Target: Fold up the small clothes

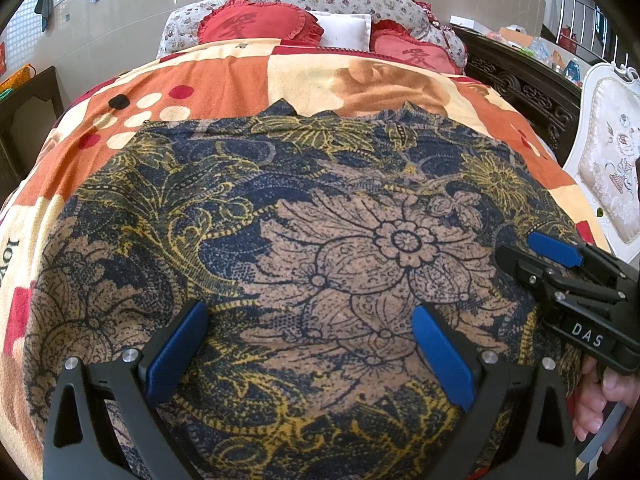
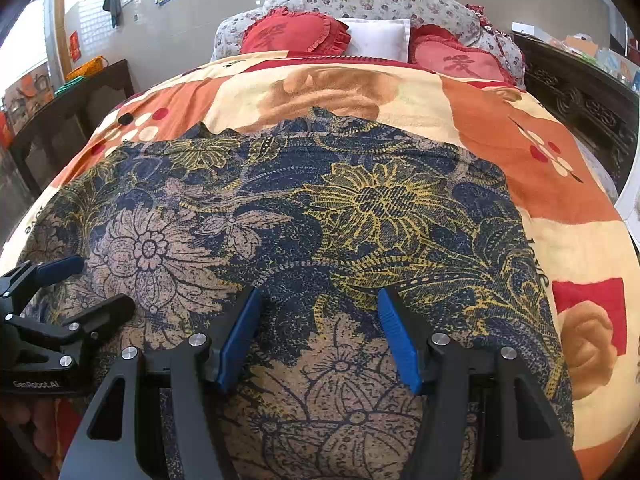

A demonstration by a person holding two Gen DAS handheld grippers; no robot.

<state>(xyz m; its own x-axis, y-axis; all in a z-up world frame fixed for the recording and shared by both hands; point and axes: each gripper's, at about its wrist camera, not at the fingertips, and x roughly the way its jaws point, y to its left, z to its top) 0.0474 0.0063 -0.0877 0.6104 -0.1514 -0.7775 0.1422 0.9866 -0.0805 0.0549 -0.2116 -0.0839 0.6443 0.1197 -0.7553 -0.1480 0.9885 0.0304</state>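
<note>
Basically, the floral garment [image 1: 320, 240] lies spread flat on the orange patchwork blanket [image 1: 224, 80], collar end pointing away toward the red heart cushions [image 1: 256, 24]. Left gripper [image 1: 310, 356] hovers with fingers spread wide, nothing between them, cloth showing below the gap. Right gripper [image 2: 318, 344] alongside, likewise parted and empty over the garment's near portion.

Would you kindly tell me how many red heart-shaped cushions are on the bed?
2. One red cushion lies left of the white pillow; the other red cushion lies right of it. More could be hidden behind.
</note>
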